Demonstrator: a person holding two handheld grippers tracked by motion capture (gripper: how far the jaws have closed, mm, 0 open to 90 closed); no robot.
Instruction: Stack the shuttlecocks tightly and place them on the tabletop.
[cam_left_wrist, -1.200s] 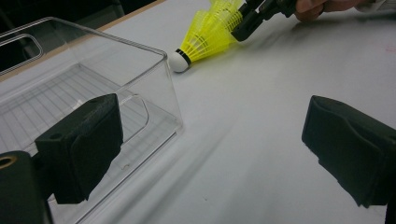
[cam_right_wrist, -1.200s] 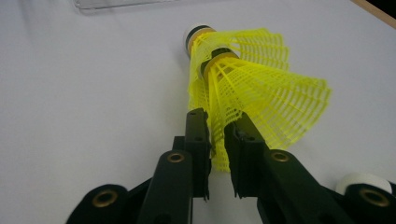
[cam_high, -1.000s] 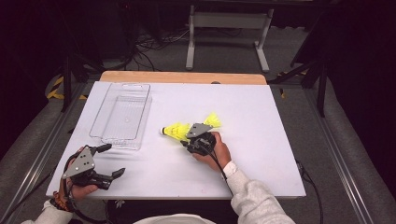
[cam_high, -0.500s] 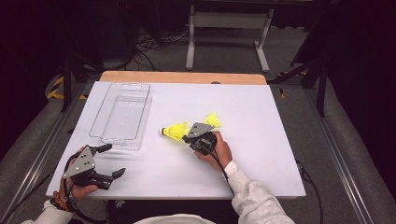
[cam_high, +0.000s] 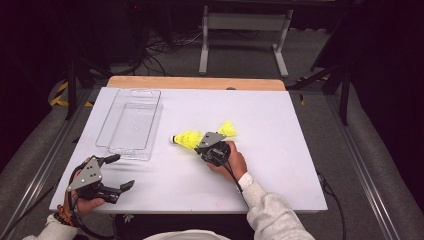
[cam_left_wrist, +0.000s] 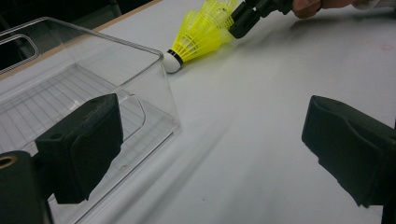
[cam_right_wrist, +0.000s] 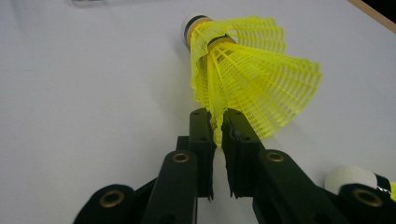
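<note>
Surface (cam_high: 280, 165): white, broad bare room toward the near and right edges; free travel between the shuttlecocks and the bin.

Clear plastic bin (cam_high: 131, 124): upright at left rear, its near corner wall stands close ahead of the left gripper (cam_left_wrist: 210, 154), whose jaws are spread wide on nothing.

Right gripper (cam_right_wrist: 217, 122): jaws just reopened slightly, pinching the skirt edge of one yellow shuttlecock (cam_right_wrist: 247, 70) lying mid-surface. Risk: thin mesh hold may slip or crush.

Second shuttlecock (cam_high: 227, 129): just beside; likely nudged.
</note>
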